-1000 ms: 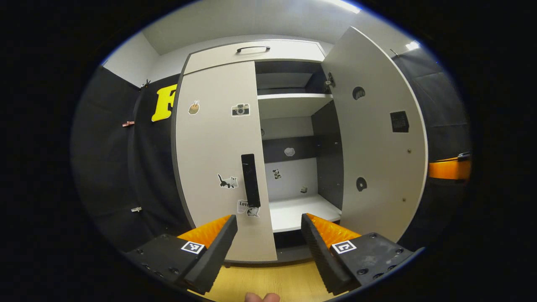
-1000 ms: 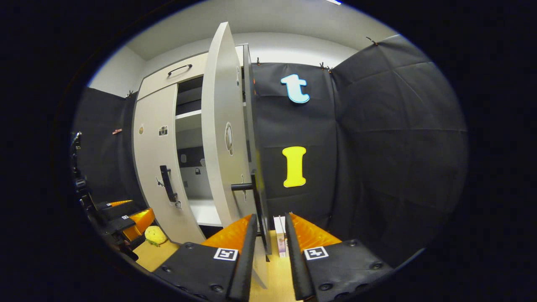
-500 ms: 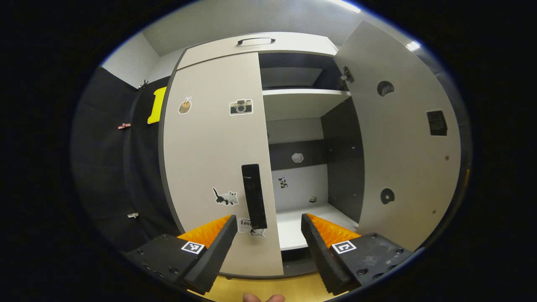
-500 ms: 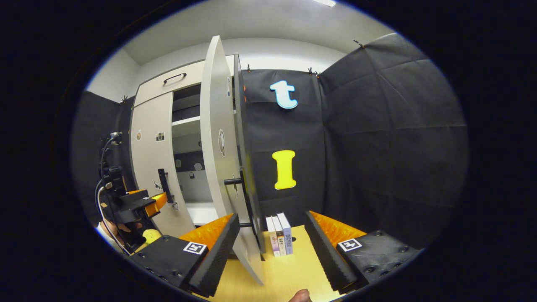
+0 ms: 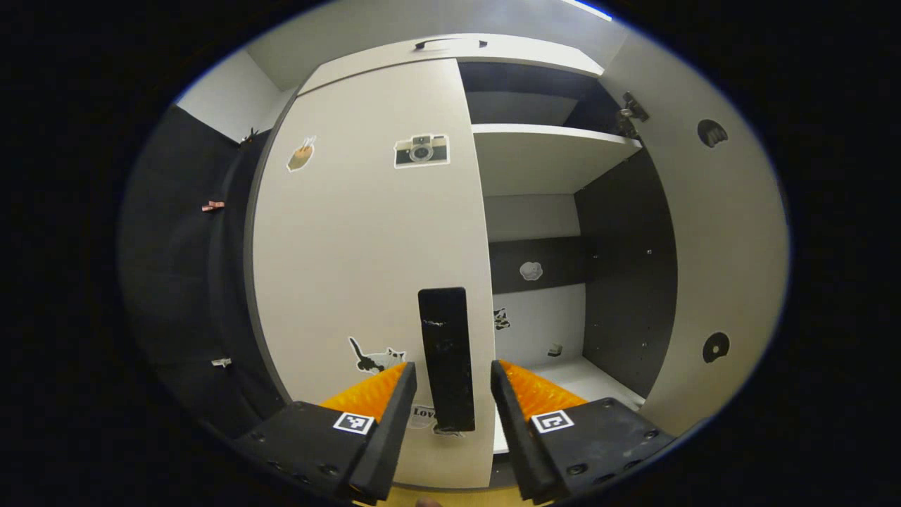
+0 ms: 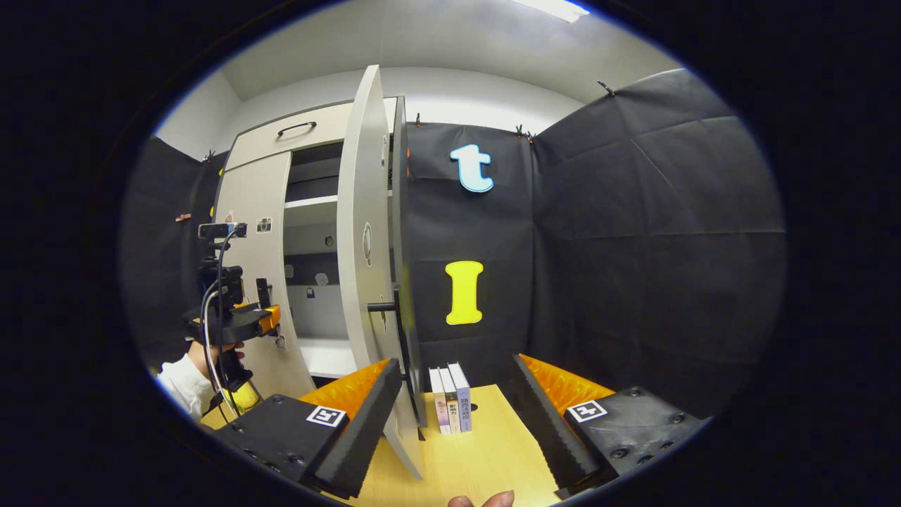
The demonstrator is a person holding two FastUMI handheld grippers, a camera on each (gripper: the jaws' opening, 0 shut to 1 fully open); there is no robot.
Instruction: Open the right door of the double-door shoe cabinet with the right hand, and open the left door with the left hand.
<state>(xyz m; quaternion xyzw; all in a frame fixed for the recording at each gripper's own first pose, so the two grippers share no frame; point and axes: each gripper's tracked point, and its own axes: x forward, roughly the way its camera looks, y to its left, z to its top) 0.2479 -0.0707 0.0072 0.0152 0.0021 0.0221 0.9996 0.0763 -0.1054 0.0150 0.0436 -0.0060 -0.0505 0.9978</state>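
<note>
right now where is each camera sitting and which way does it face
Left gripper view: rides the left gripper, faces the closed left door; its fingers straddle the black handle.
Right gripper view: rides the right gripper, faces the open right door edge-on; a fingertip shows below.
Shared: both doors, cabinet shelves; the left gripper appears there too.

The left gripper view is looking straight at the front of the shoe cabinet (image 5: pixel 366 232) from close in, facing its closed left door (image 5: pixel 352 246) with the black handle (image 5: pixel 445 355) rising between its own tool's fingers (image 5: pixel 383 429). The right gripper view is sitting farther back and off to the cabinet's right, looking along the edge of the open right door (image 6: pixel 362 232) over the surface (image 6: pixel 471 458). Both are taking in the cabinet's open interior, and the right gripper view is also catching the left tool (image 6: pixel 264 320) near the left door.
</note>
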